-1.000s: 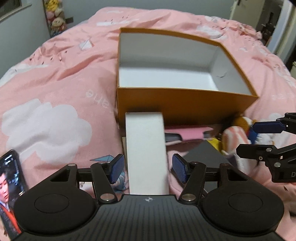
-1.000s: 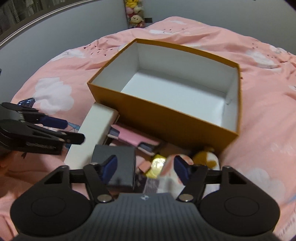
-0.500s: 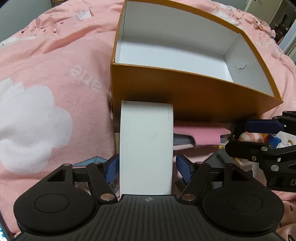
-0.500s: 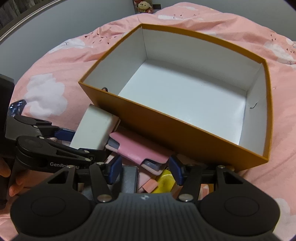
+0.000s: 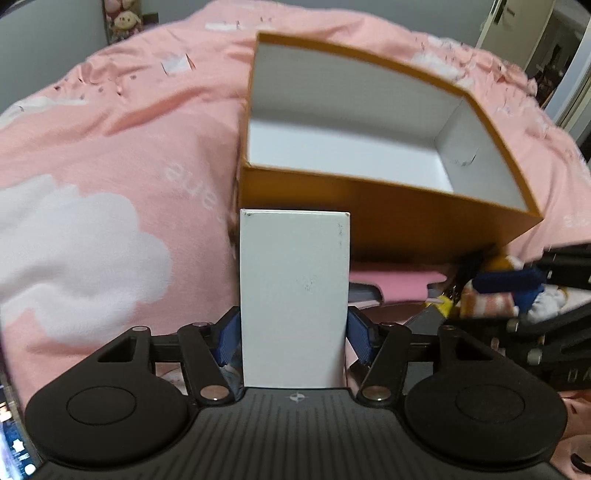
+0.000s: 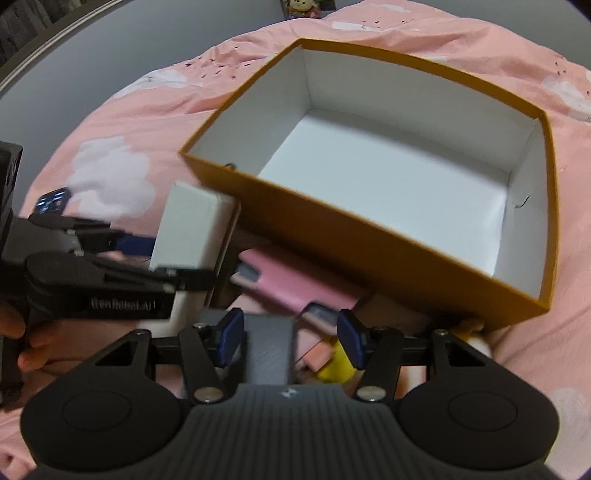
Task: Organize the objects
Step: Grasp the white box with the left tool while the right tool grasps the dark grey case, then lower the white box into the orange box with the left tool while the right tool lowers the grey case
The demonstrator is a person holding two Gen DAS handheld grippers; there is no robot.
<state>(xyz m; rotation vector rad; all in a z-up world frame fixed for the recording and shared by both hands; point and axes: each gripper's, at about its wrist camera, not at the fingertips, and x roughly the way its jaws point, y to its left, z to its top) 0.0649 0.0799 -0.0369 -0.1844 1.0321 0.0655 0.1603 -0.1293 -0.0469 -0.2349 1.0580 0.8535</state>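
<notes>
An open orange box with a white, empty inside lies on the pink bed; it also shows in the right wrist view. My left gripper is shut on a long white box, lifted in front of the orange box's near wall; the white box also shows in the right wrist view. My right gripper is open, its pads either side of a dark grey box without touching it. A pink case, a yellow toy and a striped plush lie by the orange box.
The pink bedspread with white clouds stretches to the left and behind. A phone lies on it at far left. Plush toys stand at the far wall. A doorway is at far right.
My left gripper has shut on the white box and lifted it. My right gripper has moved down over the dark grey box and stays open.
</notes>
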